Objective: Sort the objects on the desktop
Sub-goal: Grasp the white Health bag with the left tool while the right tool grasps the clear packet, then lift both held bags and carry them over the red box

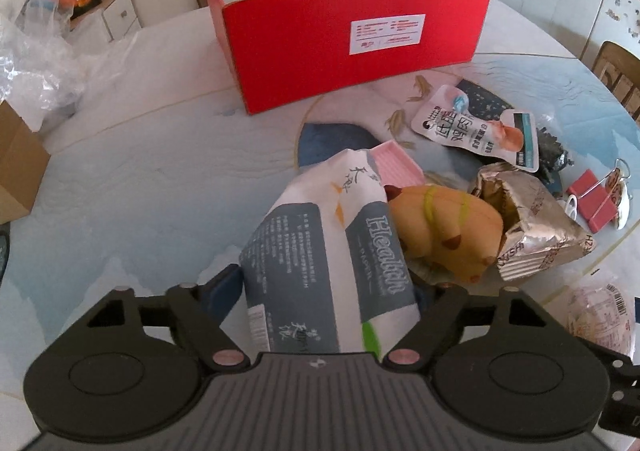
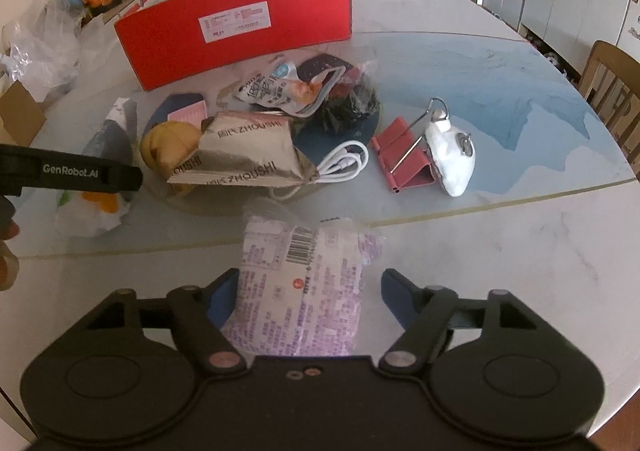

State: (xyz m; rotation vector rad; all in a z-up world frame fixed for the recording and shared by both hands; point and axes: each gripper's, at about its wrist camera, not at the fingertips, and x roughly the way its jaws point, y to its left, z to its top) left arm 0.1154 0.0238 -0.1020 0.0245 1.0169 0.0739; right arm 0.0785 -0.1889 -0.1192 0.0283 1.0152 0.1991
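My left gripper [image 1: 328, 291] is shut on a white and grey packet [image 1: 332, 251] that lies on the table, with both blue pads against its sides. In the right wrist view this gripper [image 2: 72, 173] shows at the left edge. My right gripper [image 2: 308, 295] is open around a purple-printed pack [image 2: 300, 279]; the left pad touches it and the right pad stands clear. Beyond lie a yellow plush toy [image 1: 444, 235], a silver foil packet [image 2: 248, 155], a snack pouch [image 2: 276, 91], a white cable [image 2: 344, 163] and a pink binder clip [image 2: 400, 159]. An open red box [image 1: 352, 51] stands behind them.
A white fuzzy object [image 2: 452, 159] rests beside the clip, a dark packet [image 2: 352, 103] behind the pile. Plastic bags [image 1: 32, 63] and a cardboard box [image 1: 16, 167] crowd the left. A wooden chair [image 2: 612, 91] stands at the right edge. A person's fingers [image 2: 8, 251] show far left.
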